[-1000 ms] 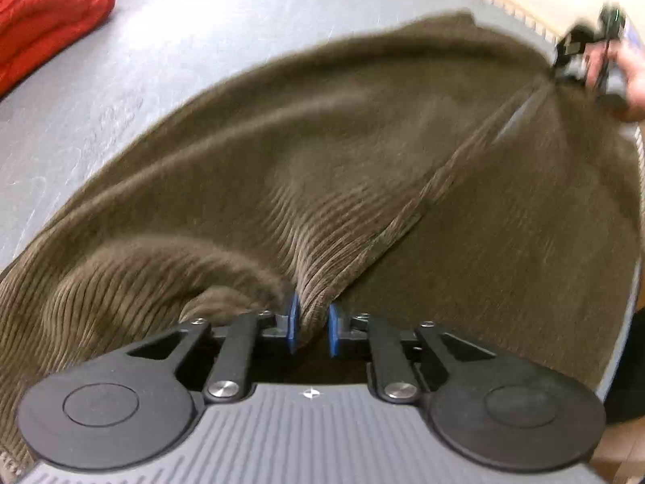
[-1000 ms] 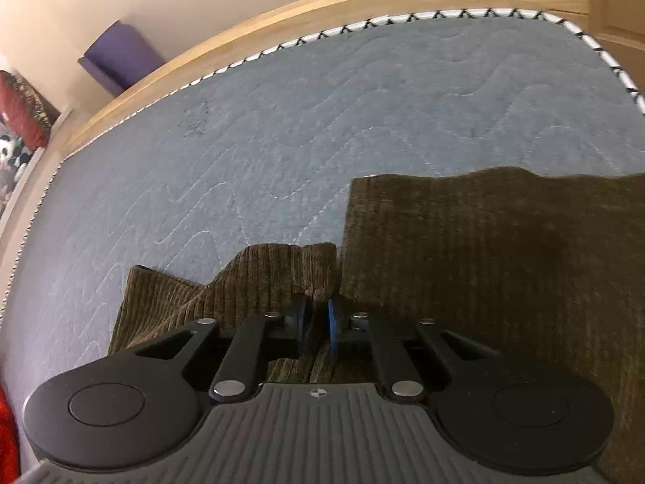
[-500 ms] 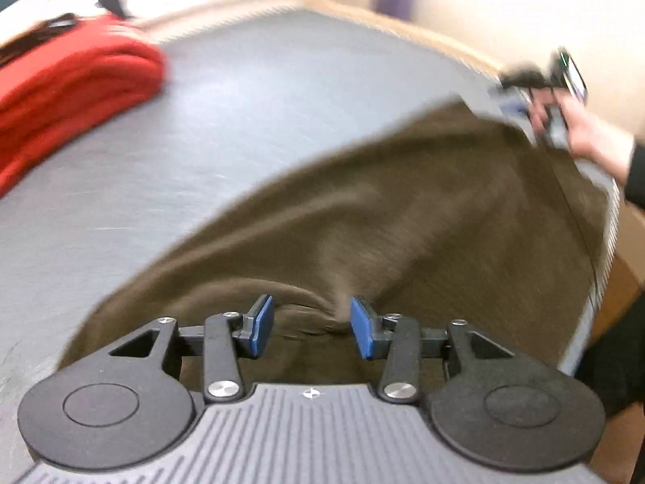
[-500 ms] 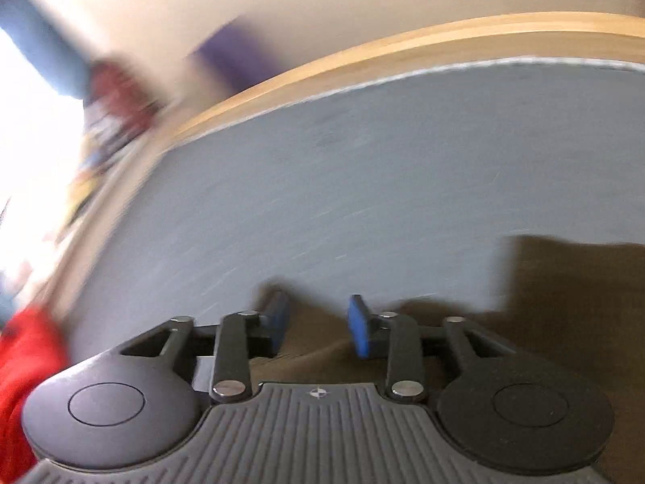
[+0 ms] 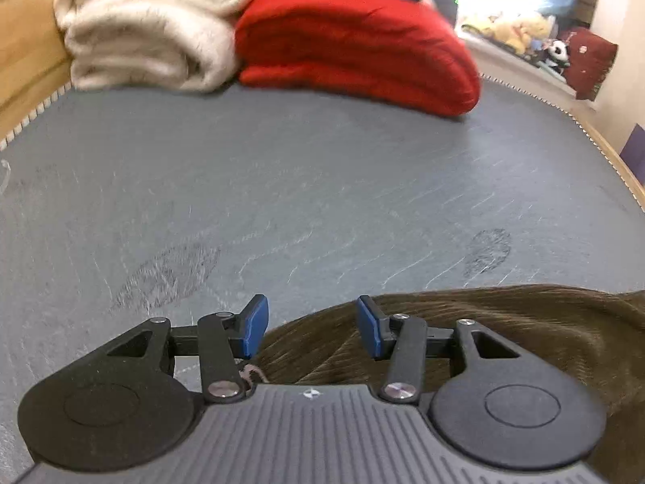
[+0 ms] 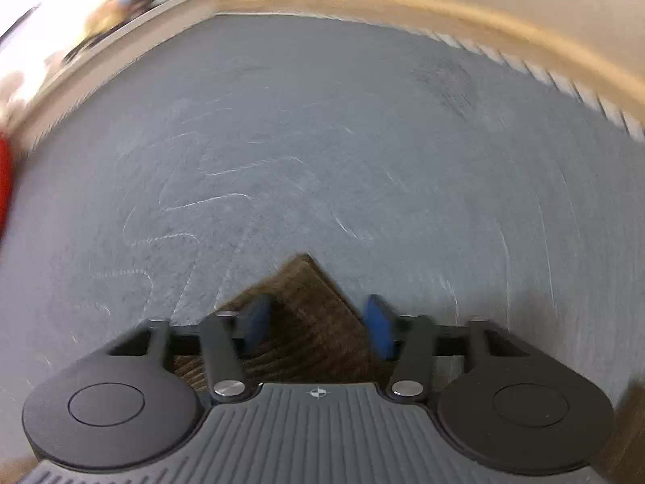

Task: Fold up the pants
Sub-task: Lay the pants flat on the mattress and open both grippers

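The brown corduroy pants (image 5: 524, 322) lie on the grey quilted mattress (image 5: 322, 181), filling the lower right of the left wrist view. My left gripper (image 5: 312, 324) hovers over their edge, its jaws opening; fabric lies under the right pad but the pads press on nothing. In the blurred right wrist view, a corner of the pants (image 6: 306, 294) pokes out between the blue pads of my right gripper (image 6: 316, 322). Its jaws are closing, and both pads still stand clear of the cloth. Mattress (image 6: 322, 141) stretches beyond it.
A folded red blanket (image 5: 354, 40) and a cream blanket (image 5: 149, 28) sit at the far end of the mattress. A wooden bed frame (image 6: 443, 4) rims the mattress. Plush toys (image 5: 520, 32) lie on a shelf past the edge.
Both grippers let go of the pants and their jaws parted. The left one swung away, so the blankets now fill its view. The right view rolled, and only a corner of the pants remains.
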A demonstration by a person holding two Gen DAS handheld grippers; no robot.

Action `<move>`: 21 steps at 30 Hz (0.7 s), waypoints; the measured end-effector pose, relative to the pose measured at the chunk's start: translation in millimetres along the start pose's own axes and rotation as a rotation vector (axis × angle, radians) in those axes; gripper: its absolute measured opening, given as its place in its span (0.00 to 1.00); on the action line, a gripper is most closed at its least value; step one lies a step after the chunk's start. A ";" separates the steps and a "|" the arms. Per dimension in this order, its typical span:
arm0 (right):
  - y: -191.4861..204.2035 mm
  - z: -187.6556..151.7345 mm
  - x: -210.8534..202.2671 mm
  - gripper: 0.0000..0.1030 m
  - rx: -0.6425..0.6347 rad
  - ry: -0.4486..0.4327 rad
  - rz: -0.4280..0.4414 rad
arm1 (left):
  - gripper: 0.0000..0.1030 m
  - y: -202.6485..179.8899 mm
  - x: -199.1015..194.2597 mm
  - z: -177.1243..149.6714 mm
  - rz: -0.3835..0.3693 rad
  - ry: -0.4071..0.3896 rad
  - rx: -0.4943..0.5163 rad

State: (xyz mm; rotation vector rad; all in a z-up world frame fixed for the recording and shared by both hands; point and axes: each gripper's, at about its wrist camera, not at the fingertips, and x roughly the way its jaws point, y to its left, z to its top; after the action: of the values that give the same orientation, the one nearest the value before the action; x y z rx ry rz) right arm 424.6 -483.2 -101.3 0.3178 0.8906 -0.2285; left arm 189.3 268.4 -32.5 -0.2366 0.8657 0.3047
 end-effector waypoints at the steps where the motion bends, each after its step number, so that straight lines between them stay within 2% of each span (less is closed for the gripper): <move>1: 3.7 1.6 0.7 0.13 -0.028 0.002 0.012 | 0.53 7.0 3.6 1.3 0.002 0.019 -0.002; 2: 6.0 4.4 1.3 0.10 -0.046 -0.008 0.023 | 0.54 11.2 9.1 2.1 0.011 0.037 0.001; 4: 11.5 12.8 -5.5 0.10 -0.079 -0.094 -0.051 | 0.56 21.6 24.2 2.1 0.049 0.075 0.020; 6: 7.7 23.0 -10.7 0.07 -0.001 -0.161 -0.103 | 0.61 26.5 40.2 -1.4 0.071 0.128 0.030; 7: 7.7 25.6 -9.6 0.00 0.024 -0.170 -0.144 | 0.64 32.3 47.7 -2.8 0.072 0.150 0.031; 8: 9.3 28.1 -8.0 0.00 0.021 -0.179 -0.230 | 0.66 36.4 53.9 -5.1 0.079 0.168 0.033; 10: 9.2 30.1 -6.2 0.02 0.017 -0.170 -0.288 | 0.70 42.6 65.3 -9.7 0.090 0.192 0.039; 11: 8.9 29.3 -8.9 0.03 0.030 -0.168 -0.285 | 0.70 45.4 69.7 -11.1 0.079 0.204 0.043; 13: 8.3 27.2 -25.5 0.03 0.058 -0.188 -0.231 | 0.78 47.3 78.1 -13.9 0.043 0.226 0.042; 15: 14.2 21.6 -46.4 0.08 0.042 -0.209 -0.179 | 0.80 43.8 83.9 -21.3 0.015 0.247 0.048; 19: 32.6 7.6 -106.5 0.10 -0.014 -0.231 -0.038 | 0.80 33.5 95.6 -29.7 0.021 0.232 0.145; 21: 42.0 -3.3 -139.8 0.15 -0.029 -0.232 0.024 | 0.80 30.1 96.0 -31.8 0.033 0.218 0.180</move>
State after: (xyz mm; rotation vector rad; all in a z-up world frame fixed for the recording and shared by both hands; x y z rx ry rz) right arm 350.6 -434.1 14.6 0.2692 0.6604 -0.2251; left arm 214.6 302.1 -129.3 -0.0883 1.1071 0.2327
